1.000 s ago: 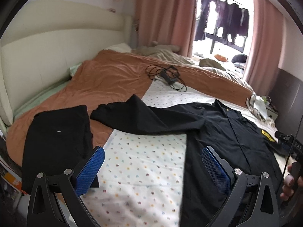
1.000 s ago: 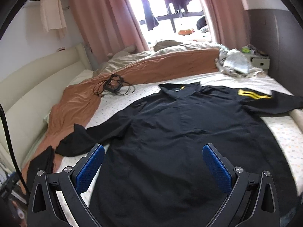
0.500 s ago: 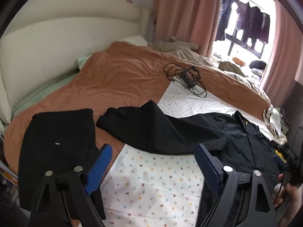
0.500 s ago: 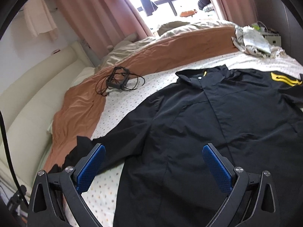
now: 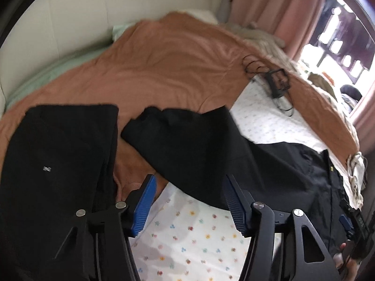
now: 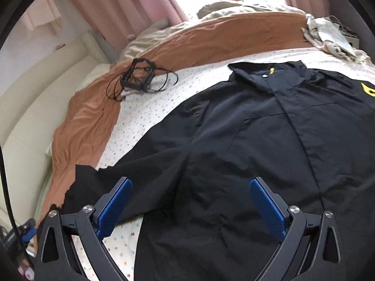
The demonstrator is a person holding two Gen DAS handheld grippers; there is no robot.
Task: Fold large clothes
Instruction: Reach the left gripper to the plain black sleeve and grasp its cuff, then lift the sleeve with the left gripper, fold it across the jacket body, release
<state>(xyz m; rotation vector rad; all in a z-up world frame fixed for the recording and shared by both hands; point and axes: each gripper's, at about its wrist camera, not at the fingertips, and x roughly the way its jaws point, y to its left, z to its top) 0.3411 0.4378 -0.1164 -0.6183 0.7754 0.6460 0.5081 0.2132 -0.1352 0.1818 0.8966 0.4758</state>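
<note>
A large black jacket [image 6: 269, 145] lies spread flat on the spotted white sheet [image 6: 145, 117], collar toward the window, a yellow patch on its right shoulder. Its left sleeve [image 5: 187, 140] stretches across the sheet onto the orange blanket [image 5: 168, 70]. My left gripper [image 5: 189, 201] hovers just short of that sleeve's lower edge, its jaws closing with only sheet and sleeve edge seen between them and nothing pressed. My right gripper [image 6: 189, 206] stands open above the jacket's left side, near the sleeve seam, holding nothing.
A folded black garment [image 5: 58, 164] lies left of the sleeve on the blanket. A black frame with coiled cables [image 6: 138, 75] rests further up the bed. Crumpled light cloth [image 6: 328, 35] sits at the far right corner. A cream headboard [image 5: 70, 23] bounds the left side.
Both grippers have moved down and closer to the bed. The left one swung toward the sleeve and its jaws narrowed. The right one shifted toward the jacket's left side, still wide.
</note>
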